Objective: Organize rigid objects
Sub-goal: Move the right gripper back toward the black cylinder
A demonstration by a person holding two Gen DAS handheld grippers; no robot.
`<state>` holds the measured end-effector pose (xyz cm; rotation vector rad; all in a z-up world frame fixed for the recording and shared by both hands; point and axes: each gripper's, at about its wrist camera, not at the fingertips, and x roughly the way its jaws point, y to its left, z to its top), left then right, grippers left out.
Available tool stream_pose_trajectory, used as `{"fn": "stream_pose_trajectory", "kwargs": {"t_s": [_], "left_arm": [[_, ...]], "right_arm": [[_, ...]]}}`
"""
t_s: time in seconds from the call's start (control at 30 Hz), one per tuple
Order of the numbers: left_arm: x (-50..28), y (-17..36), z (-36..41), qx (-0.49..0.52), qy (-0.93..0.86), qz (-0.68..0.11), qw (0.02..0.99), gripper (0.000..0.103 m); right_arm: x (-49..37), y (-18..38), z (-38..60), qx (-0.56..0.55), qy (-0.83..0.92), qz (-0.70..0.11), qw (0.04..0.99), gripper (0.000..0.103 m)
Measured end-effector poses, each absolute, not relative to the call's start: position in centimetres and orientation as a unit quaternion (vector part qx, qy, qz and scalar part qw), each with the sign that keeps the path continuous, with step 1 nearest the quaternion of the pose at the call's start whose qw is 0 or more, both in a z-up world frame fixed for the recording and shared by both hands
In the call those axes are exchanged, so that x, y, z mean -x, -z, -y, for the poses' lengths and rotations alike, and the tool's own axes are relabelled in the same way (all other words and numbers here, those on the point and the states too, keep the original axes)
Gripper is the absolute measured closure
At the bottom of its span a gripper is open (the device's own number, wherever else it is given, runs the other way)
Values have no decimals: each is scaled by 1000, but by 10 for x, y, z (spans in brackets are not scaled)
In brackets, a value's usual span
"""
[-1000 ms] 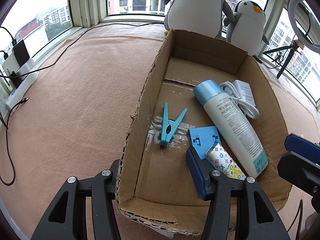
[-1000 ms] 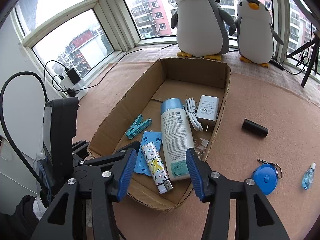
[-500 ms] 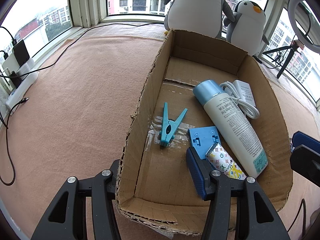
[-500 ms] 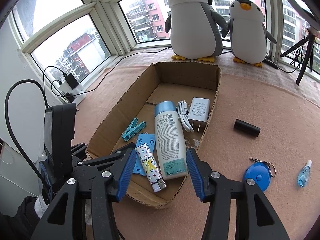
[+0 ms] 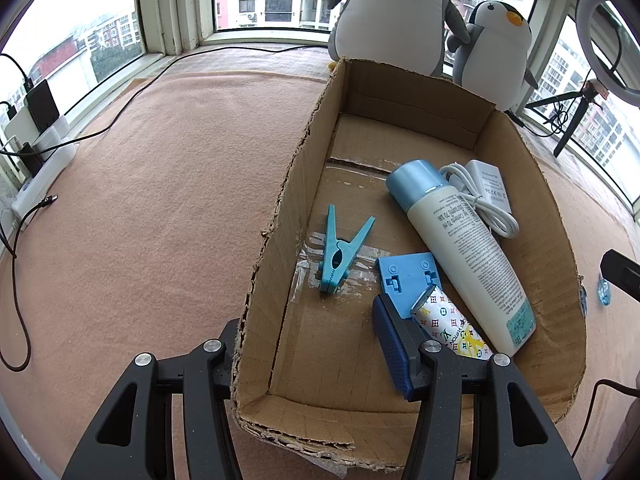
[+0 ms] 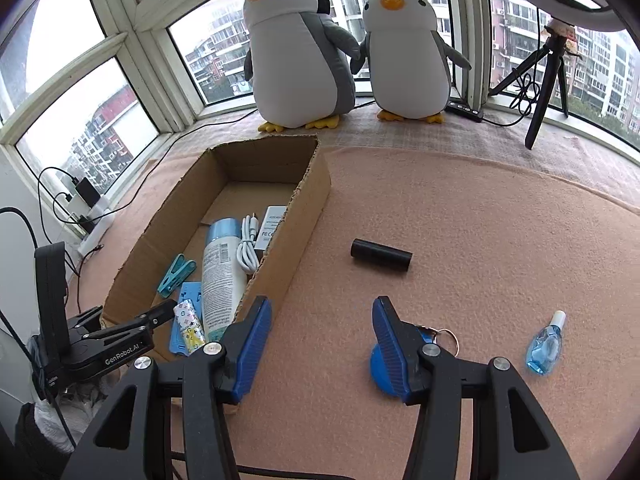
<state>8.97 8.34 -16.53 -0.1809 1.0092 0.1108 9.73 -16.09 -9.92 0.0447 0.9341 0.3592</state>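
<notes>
Looks like a flat's bay-window nook, high up: two plush penguins (image 6: 300, 60) on the sill, pink blanket (image 6: 480, 240), apt blocks (image 6: 592, 52) outside, ring light on tripod (image 6: 548, 80) w/ power strip (image 5: 40, 172)

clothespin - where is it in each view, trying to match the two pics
Left wrist: the clothespin lies on the box floor near the left wall, centre of the picture, left of the white bottle.
Right wrist: the clothespin is left of centre, inside the box by its left wall.
Shared landmark: the white bottle with the blue cap lies just right of it in both views.
</notes>
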Motion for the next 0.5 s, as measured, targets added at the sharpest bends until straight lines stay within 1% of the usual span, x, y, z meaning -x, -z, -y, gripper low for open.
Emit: {"fn": "stream_pose_trajectory", "kwargs": {"t_s": [0.23, 0.5], "left_arm": [[-90, 165, -83, 87, -53, -483, 870, 46], [-90, 165, -83, 87, -53, -483, 870, 46]], "right_arm": [[-131, 108, 169, 45, -167, -451, 876, 55], [-160, 129, 155, 110, -187, -475, 853, 55]]}}
